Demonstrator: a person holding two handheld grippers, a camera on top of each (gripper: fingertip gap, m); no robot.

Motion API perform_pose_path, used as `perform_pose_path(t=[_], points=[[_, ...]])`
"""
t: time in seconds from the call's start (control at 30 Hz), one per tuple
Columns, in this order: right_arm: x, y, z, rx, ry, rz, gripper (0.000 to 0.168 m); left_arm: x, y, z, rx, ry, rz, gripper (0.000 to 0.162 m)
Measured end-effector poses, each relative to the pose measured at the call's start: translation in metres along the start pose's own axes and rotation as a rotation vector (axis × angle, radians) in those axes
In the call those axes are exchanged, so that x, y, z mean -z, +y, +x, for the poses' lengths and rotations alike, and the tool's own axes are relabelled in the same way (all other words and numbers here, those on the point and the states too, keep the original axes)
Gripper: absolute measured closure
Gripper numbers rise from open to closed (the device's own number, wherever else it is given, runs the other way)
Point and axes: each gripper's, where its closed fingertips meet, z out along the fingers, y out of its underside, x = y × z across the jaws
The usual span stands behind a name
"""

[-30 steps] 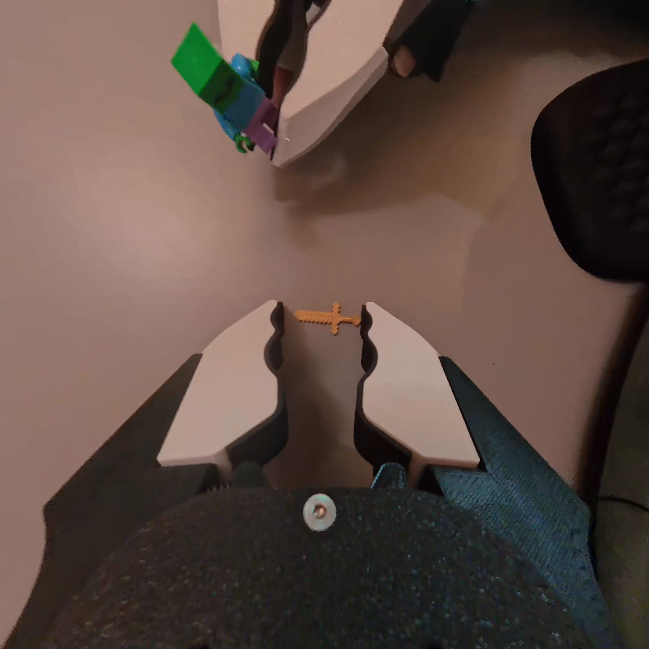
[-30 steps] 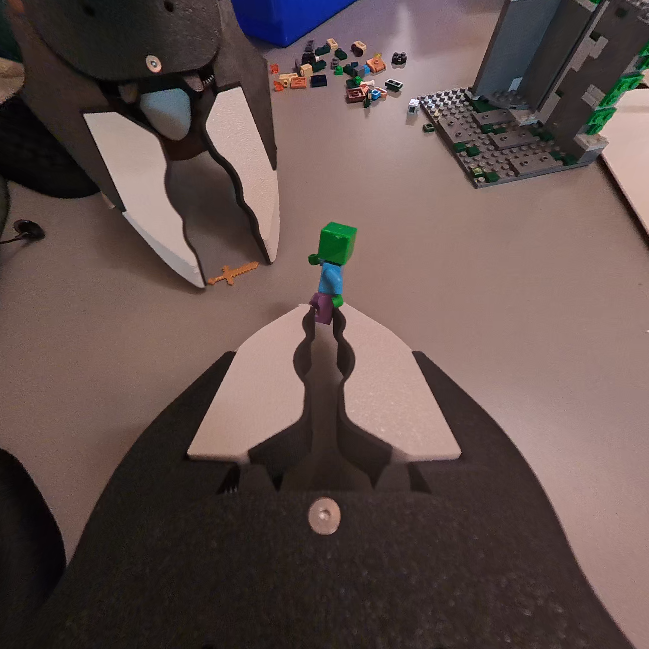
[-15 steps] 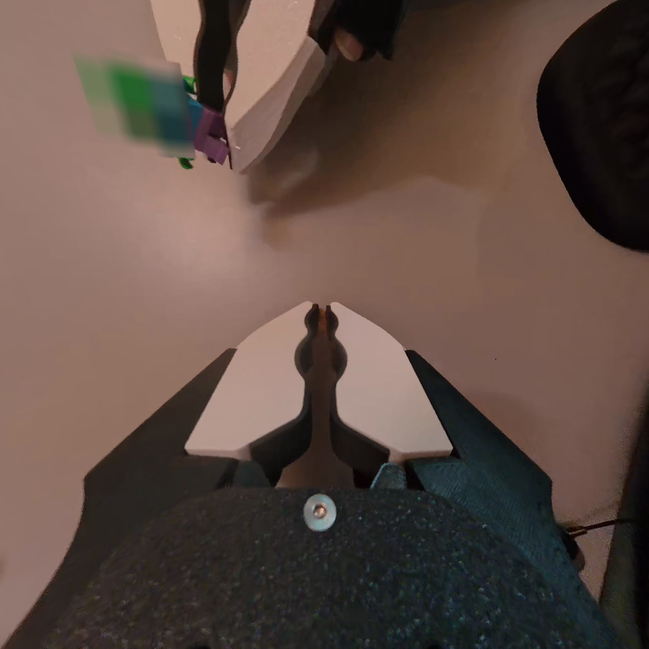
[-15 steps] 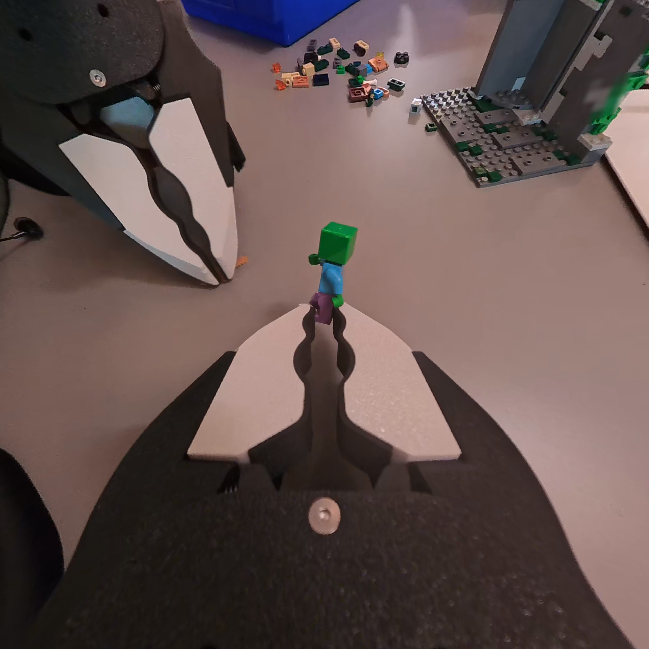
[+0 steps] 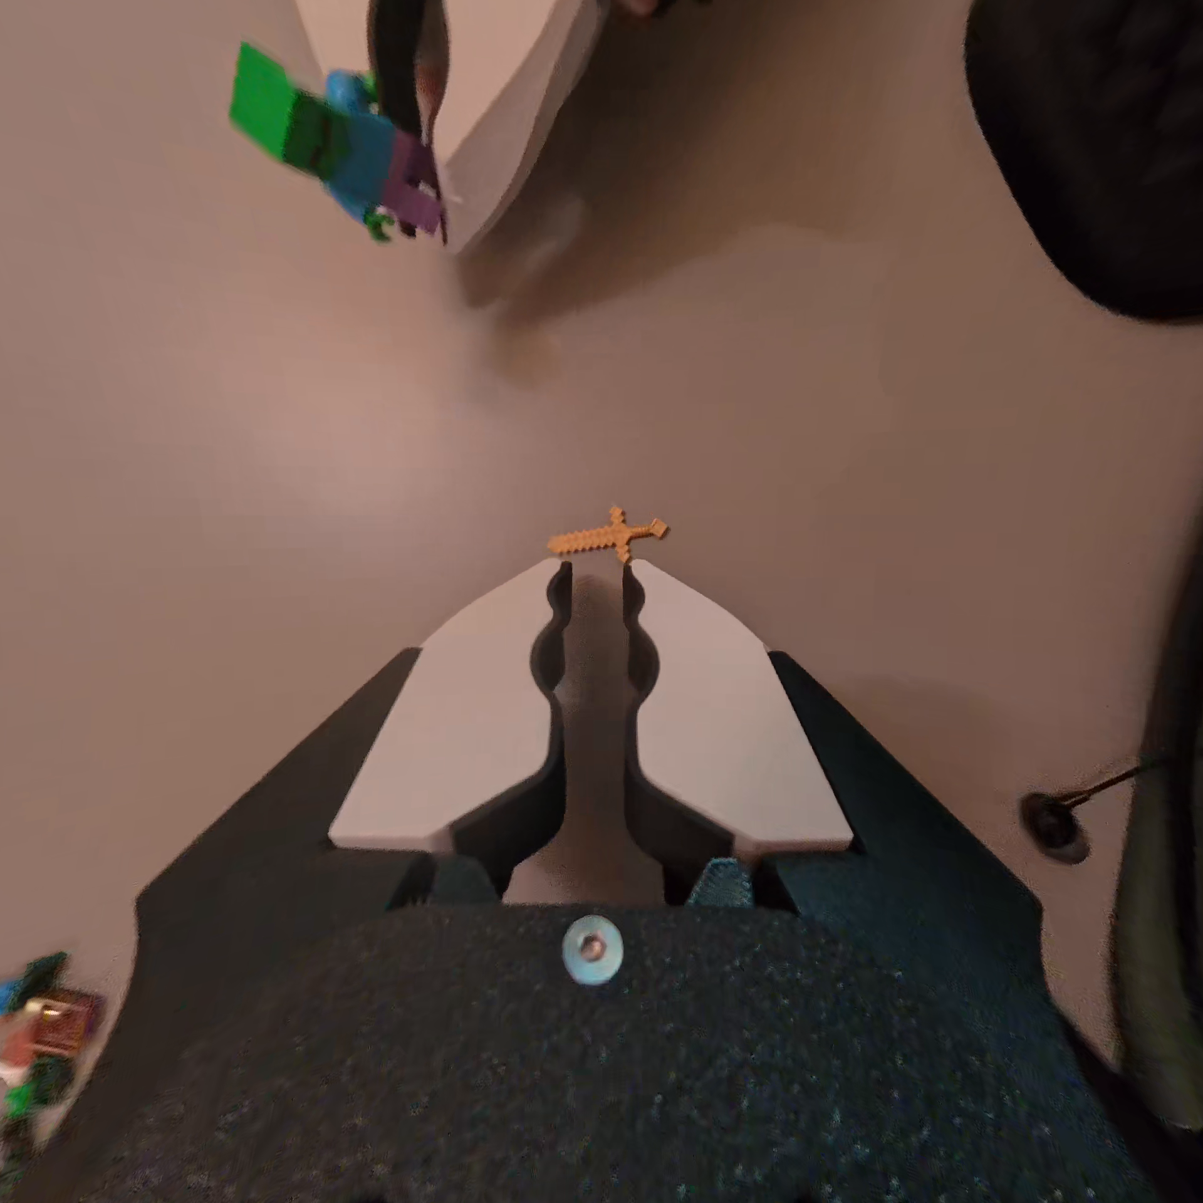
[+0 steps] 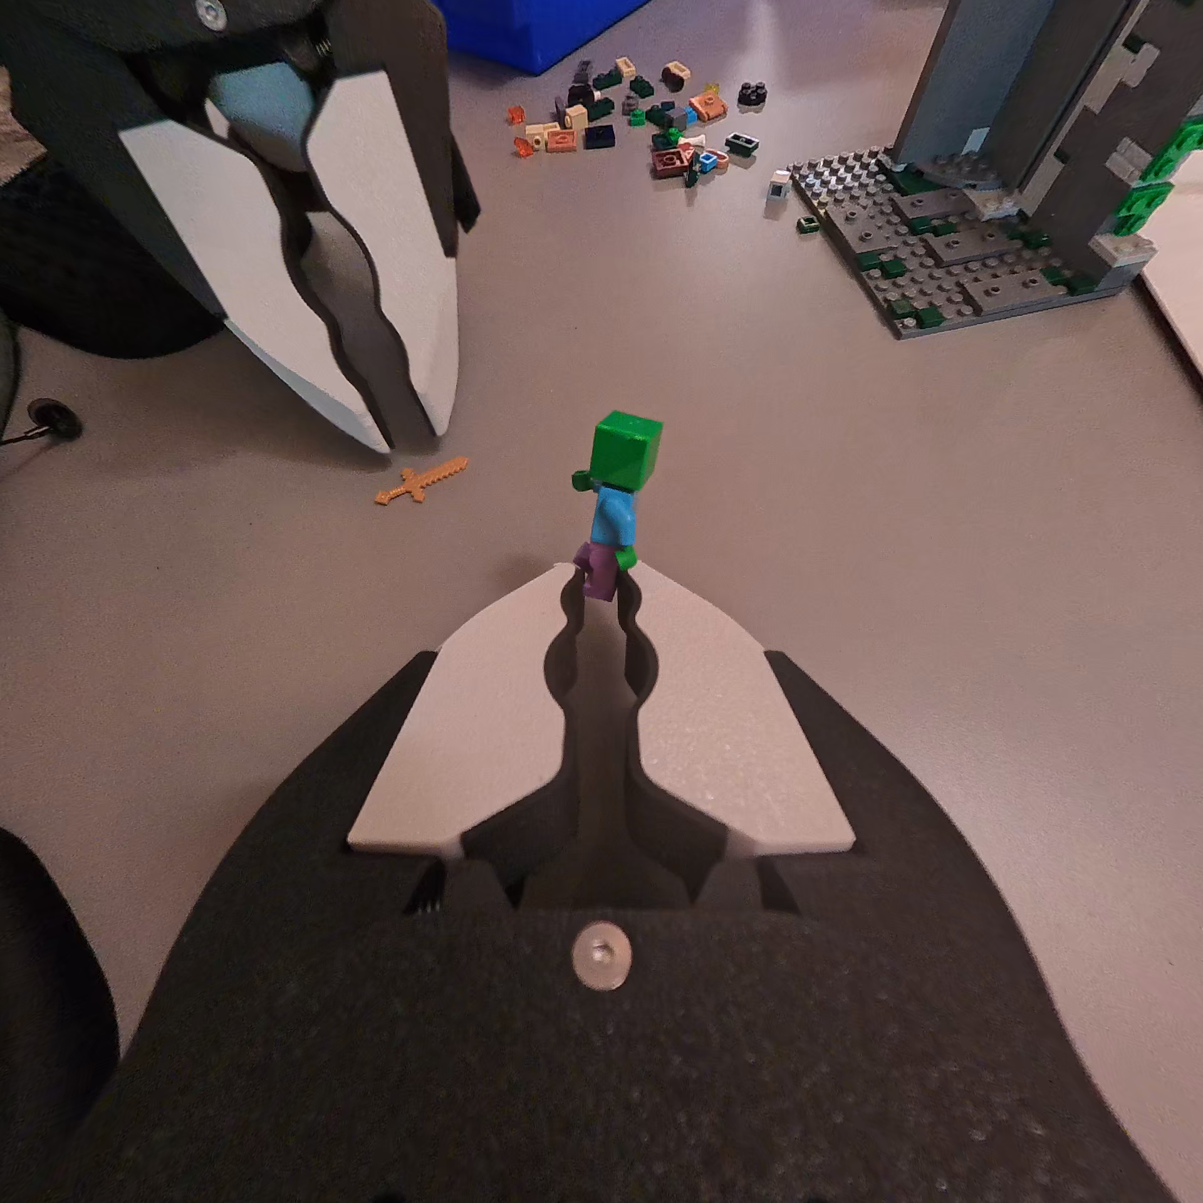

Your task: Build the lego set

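Observation:
A small gold sword [image 5: 608, 540] lies flat on the grey table just beyond the tips of my left gripper [image 5: 595, 566]. The left jaws stand a narrow gap apart with nothing between them. The right wrist view shows the sword [image 6: 422, 480] on the table, just below the left gripper [image 6: 416, 439] and apart from it. My right gripper [image 6: 599, 573] is shut on the purple legs of a minifigure [image 6: 618, 482] with a green cube head and blue torso, held above the table. The minifigure [image 5: 325, 143] also shows at the top left of the left wrist view.
A pile of loose small pieces [image 6: 638, 124] lies at the back by a blue bin [image 6: 540, 32]. A grey baseplate with a grey tower [image 6: 963, 260] stands at the back right. A black chair [image 5: 1093, 163] is beside the table edge. A few pieces [image 5: 45, 1035] lie near the left gripper. The left gripper's tips are roughly 10 centimeters from the right gripper's.
The left gripper shut over the sword half a second ago. It has now parted slightly and drawn back, and the sword lies on the table ahead of its tips. The right gripper still holds the minifigure.

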Motion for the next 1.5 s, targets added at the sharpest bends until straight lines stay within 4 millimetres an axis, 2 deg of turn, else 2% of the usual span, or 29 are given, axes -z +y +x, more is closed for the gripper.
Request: perform_pose_path(t=[0.1,0.37,0.5,0.6,0.73,0.87,1.17,1.33,1.47,1.5], points=[[0.001,0.0,0.0,-0.003,-0.002,0.001,0.159,-0.002,-0.004,0.007,0.131,0.03,0.0,0.148],[0.0,0.001,-0.001,-0.001,-0.006,-0.006,0.159,-0.011,-0.001,0.003,0.122,-0.046,-0.036,0.156],[0.0,0.001,-0.001,0.001,-0.006,-0.009,0.159,-0.011,-0.001,0.003,-0.022,-0.046,-0.067,0.159],[0.0,0.001,-0.001,-0.002,-0.006,-0.006,0.159,-0.007,-0.001,-0.008,-0.232,-0.112,-0.098,0.16],[0.0,0.001,-0.001,-0.001,-0.01,-0.005,0.159,0.008,-0.014,-0.027,-0.451,-0.234,-0.083,0.161],[0.001,-0.001,-0.003,-0.025,-0.028,0.011,0.159,0.017,-0.029,-0.035,-0.502,-0.316,-0.022,0.161],[0.0,-0.013,-0.012,-0.069,-0.082,0.076,0.159,0.018,-0.047,-0.029,-0.432,-0.372,0.173,0.162],[-0.001,-0.012,-0.008,-0.09,-0.067,0.076,0.159,0.011,-0.038,-0.037,-0.303,-0.354,0.175,0.162],[0.0,-0.013,-0.004,-0.114,-0.052,0.087,0.159,0.005,-0.029,-0.052,-0.225,-0.321,0.153,0.162],[0.001,-0.014,-0.002,-0.124,-0.048,0.092,0.159,0.004,-0.027,-0.057,-0.228,-0.312,0.139,0.154]])
